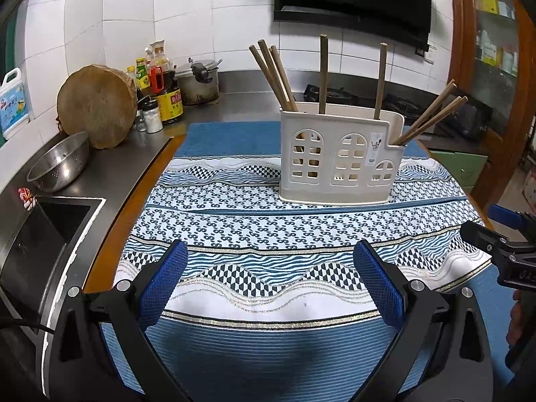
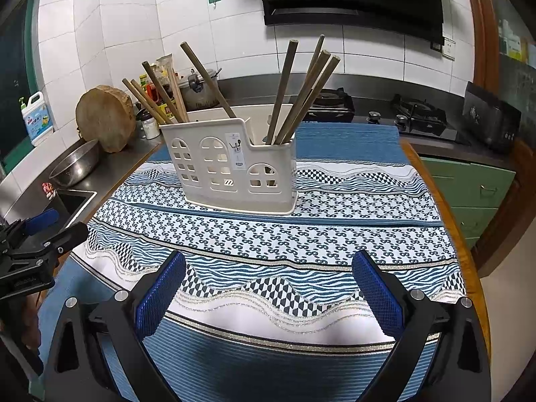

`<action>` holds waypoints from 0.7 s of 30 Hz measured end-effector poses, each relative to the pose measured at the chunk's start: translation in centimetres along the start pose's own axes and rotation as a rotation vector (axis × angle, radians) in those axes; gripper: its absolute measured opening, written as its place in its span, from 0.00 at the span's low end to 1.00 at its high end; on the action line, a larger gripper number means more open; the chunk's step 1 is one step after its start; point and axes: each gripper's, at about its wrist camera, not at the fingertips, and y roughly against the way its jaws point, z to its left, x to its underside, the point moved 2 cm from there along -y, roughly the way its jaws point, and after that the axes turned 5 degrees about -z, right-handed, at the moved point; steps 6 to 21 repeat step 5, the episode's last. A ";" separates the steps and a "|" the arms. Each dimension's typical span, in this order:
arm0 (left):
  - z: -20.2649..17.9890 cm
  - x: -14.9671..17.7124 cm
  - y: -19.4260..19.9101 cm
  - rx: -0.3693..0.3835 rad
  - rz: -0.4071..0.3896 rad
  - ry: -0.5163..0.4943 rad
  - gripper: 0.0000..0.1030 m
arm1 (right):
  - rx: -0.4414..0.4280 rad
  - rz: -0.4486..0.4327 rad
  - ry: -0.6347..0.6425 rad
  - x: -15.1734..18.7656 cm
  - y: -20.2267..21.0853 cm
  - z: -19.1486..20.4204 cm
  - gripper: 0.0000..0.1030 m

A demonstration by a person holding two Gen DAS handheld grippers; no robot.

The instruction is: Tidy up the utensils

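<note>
A cream plastic utensil holder (image 1: 338, 160) (image 2: 234, 167) with window-shaped cutouts stands on the blue patterned tablecloth (image 1: 268, 231) (image 2: 301, 234). Several brown wooden chopsticks (image 1: 274, 77) (image 2: 303, 93) lean out of its compartments, some left, some upright, some right. My left gripper (image 1: 271, 281) hovers open over the cloth's near edge, well short of the holder, with nothing between its blue pads (image 1: 164, 281). My right gripper (image 2: 268, 291) is likewise open and empty, a little nearer the holder's right end. Each gripper also shows at the side edge of the other's view.
A steel counter on the left carries a round wooden chopping block (image 1: 97, 107) (image 2: 105, 119), a steel colander (image 1: 60, 164) (image 2: 75, 164), sauce bottles (image 1: 164, 83) and a pot (image 1: 199, 82). A dark sink (image 1: 50, 227) lies near left. A gas hob (image 2: 418, 117) sits behind the table.
</note>
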 end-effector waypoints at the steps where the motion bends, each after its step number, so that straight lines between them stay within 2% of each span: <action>1: 0.0 0.0 0.0 0.002 0.002 0.000 0.95 | 0.000 0.000 0.000 0.0 0.0 0.0 0.93; 21: -0.1 0.0 -0.2 0.007 0.006 -0.002 0.95 | -0.001 0.001 -0.002 0.0 -0.1 0.0 0.93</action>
